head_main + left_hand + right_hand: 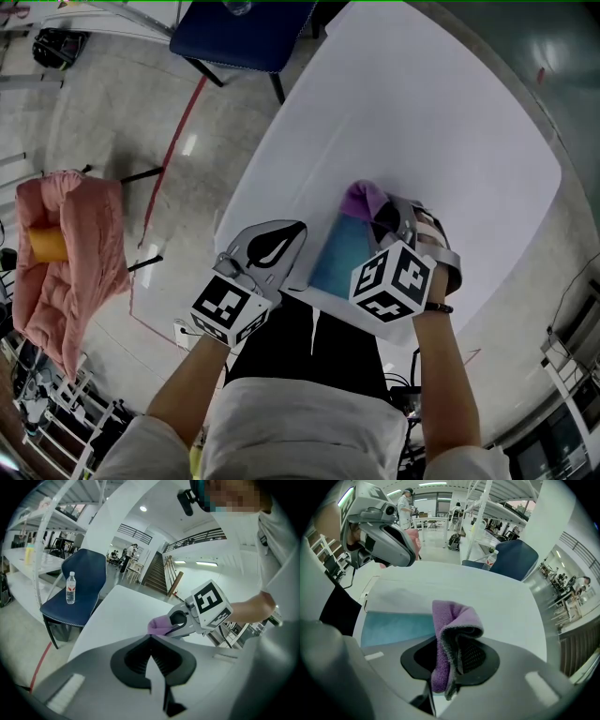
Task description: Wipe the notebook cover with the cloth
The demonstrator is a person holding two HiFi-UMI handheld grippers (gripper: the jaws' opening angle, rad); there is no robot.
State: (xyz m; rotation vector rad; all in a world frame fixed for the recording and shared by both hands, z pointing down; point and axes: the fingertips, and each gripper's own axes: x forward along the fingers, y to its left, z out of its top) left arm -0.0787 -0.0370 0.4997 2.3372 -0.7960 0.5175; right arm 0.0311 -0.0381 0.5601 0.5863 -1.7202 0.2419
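The right tongs [380, 214] are clenched on the purple cloth [364, 197], poised over the far end of the teal notebook [336, 261] on the white bench [422, 122]. In the head view, the cover's long axis runs toward 7 o'clock from the cloth. The left tongs [281, 242], closed and empty, wait just beside its 9 o'clock edge.

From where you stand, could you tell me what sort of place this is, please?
Probably a large open lab or workshop hall: it has metal shelving racks, a staircase leading up to a railed upper level, and people at work tables farther back.
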